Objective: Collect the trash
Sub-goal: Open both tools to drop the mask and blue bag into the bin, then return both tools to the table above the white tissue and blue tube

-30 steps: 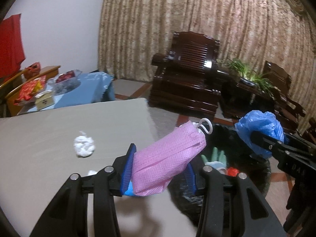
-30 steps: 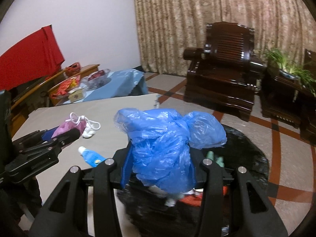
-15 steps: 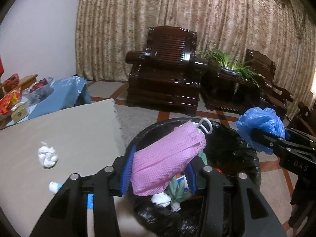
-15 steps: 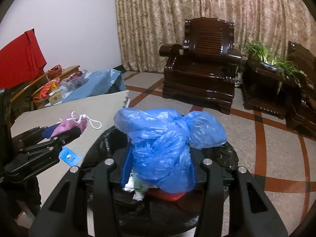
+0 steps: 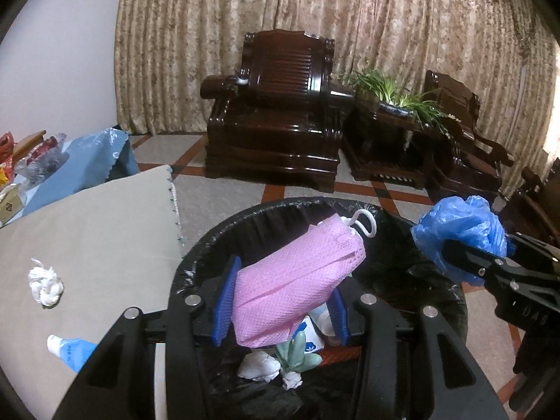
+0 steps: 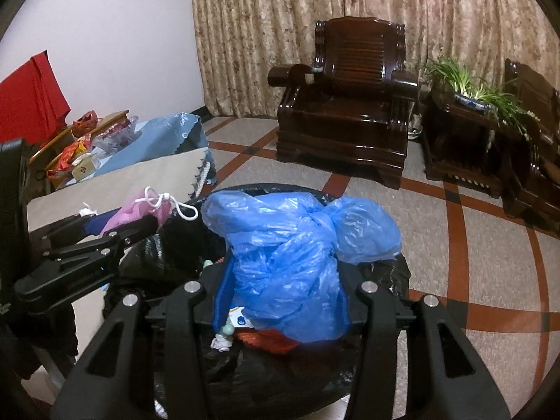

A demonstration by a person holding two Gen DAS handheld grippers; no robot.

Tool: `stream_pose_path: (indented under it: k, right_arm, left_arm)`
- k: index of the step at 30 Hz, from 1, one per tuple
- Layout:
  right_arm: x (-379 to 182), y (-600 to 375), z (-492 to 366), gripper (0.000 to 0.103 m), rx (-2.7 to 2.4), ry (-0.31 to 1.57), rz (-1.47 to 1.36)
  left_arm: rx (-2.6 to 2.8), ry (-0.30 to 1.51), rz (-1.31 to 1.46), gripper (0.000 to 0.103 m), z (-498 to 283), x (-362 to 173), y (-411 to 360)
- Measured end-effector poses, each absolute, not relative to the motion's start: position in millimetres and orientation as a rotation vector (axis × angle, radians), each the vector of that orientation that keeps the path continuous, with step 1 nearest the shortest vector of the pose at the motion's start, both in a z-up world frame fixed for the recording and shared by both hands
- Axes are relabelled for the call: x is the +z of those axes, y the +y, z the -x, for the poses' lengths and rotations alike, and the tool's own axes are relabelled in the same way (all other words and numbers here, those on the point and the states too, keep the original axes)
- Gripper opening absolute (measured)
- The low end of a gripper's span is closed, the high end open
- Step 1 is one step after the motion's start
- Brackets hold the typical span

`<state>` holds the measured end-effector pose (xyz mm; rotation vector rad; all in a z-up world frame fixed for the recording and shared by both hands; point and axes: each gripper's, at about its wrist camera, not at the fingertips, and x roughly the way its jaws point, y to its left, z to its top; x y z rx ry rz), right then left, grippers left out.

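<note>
My left gripper is shut on a pink face mask and holds it over the open black-lined trash bin. My right gripper is shut on a crumpled blue plastic bag over the same bin. The bag also shows in the left wrist view, at the bin's right side. The mask also shows in the right wrist view, at the left. Tissues, a green glove and a red item lie inside the bin.
A grey-covered table stands left of the bin, with a crumpled white tissue and a blue-and-white tube on it. Dark wooden armchairs and a plant stand lie beyond, across the tiled floor.
Both grippers have swung from over the table to over the trash bin, still holding the mask and the blue bag. The tissue and tube on the table now lie to the left.
</note>
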<state>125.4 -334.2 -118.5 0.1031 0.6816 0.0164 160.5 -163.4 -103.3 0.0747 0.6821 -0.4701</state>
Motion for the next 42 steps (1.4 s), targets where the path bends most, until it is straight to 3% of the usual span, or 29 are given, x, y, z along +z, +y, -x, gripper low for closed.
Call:
stream_pose_path:
  k: [9, 11, 13, 18, 26, 30, 42]
  right_arm:
    - [-136, -340, -136, 0.048, 0.025, 0.716, -0.115]
    - [-137, -341, -137, 0.070, 0.021, 0.720, -0.120]
    - [-139, -340, -136, 0.071, 0.020, 0.725, -0.109]
    - [-140, -344, -128, 0.082, 0.004, 0.726, -0.095]
    - [-126, -348, -109, 0.097, -0.009, 0.675, -0.109]
    - [-114, -336, -104, 0.098, 0.009, 0.647, -0.115]
    - [-92, -259, -114, 0.098, 0.151, 0.616, -0.082]
  left_arm:
    - [-0.474, 0.717, -0.079, 0.047, -171, -114, -167]
    - [-0.481, 0.727, -0.081, 0.055, -172, -115, -168]
    - [-0.500, 0.742, -0.079, 0.066, -172, -118, -166]
    - [-0.519, 0.762, -0.074, 0.082, -167, -120, -156]
    - [-0.479, 0.713, -0.059, 0.093, -141, -110, -118]
    - [-0.416, 0.684, -0.040, 0.097, -128, -99, -89]
    - [-0.186, 0.645, 0.028, 0.097, -98, -86, 19]
